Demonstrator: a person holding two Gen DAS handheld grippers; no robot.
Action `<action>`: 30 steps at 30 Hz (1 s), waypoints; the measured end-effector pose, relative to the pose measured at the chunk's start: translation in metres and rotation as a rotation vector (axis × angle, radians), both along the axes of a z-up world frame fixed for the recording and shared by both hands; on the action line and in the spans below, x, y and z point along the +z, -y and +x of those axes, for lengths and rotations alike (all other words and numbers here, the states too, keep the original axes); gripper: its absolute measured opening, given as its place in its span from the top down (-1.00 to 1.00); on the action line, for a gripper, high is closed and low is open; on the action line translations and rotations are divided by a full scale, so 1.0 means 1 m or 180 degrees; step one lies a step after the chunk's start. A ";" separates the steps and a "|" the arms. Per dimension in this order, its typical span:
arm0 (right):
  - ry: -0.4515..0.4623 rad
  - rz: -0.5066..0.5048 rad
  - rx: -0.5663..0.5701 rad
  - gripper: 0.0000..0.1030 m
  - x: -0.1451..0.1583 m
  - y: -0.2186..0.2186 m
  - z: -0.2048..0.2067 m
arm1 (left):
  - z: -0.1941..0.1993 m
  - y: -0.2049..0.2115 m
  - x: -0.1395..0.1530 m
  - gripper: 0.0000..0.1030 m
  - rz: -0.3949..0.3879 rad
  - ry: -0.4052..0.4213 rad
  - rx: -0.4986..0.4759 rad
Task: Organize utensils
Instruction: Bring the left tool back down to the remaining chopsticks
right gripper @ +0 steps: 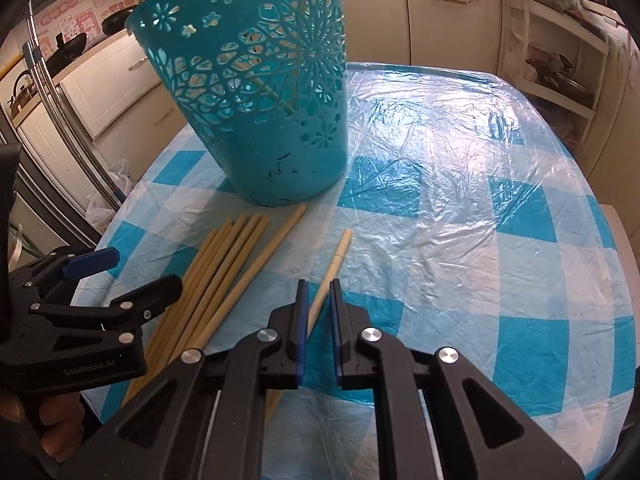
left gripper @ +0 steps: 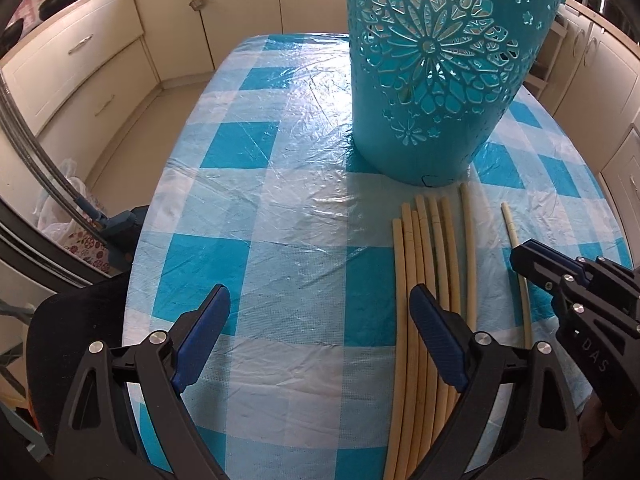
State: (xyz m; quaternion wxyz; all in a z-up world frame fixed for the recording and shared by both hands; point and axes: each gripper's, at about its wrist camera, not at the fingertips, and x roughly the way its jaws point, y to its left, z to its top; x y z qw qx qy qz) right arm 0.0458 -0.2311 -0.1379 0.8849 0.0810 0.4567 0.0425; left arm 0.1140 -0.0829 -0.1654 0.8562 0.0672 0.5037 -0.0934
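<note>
A teal cut-out basket (left gripper: 432,80) (right gripper: 260,100) stands on the blue-and-white checked table (left gripper: 280,200). In front of it lies a bundle of several pale chopsticks (left gripper: 428,248) (right gripper: 224,264). One single chopstick (right gripper: 340,252) (left gripper: 509,222) lies apart to the right. My right gripper (right gripper: 319,292) (left gripper: 532,264) is shut on this single chopstick, which runs slanted between its pads. My left gripper (left gripper: 320,296) (right gripper: 146,268) is open, with its right finger over the bundle and nothing between its pads. A few chopsticks (right gripper: 276,96) show through the basket's holes.
Cream kitchen cabinets (left gripper: 88,64) ring the table, with black pans (left gripper: 60,0) on the counter. A black chair back (left gripper: 72,320) and a plastic bag (left gripper: 68,216) sit off the table's left edge. A white shelf rack (right gripper: 560,72) stands at the far right.
</note>
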 end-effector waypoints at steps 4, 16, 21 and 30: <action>0.0001 0.0035 -0.0006 0.79 0.000 0.001 0.000 | 0.002 -0.001 0.000 -0.69 0.0037 0.0000 0.0021; 0.0016 0.0006 0.0003 0.78 0.000 0.000 0.000 | 0.007 -0.002 -0.005 -0.69 0.0044 -0.0048 0.0004; 0.0031 -0.0040 0.0013 0.78 0.000 -0.002 0.000 | 0.010 -0.001 -0.006 -0.67 0.0029 -0.0024 -0.0029; 0.0056 -0.0092 0.0003 0.78 0.000 -0.003 0.000 | 0.009 0.007 -0.002 -0.38 -0.0005 0.0026 -0.0140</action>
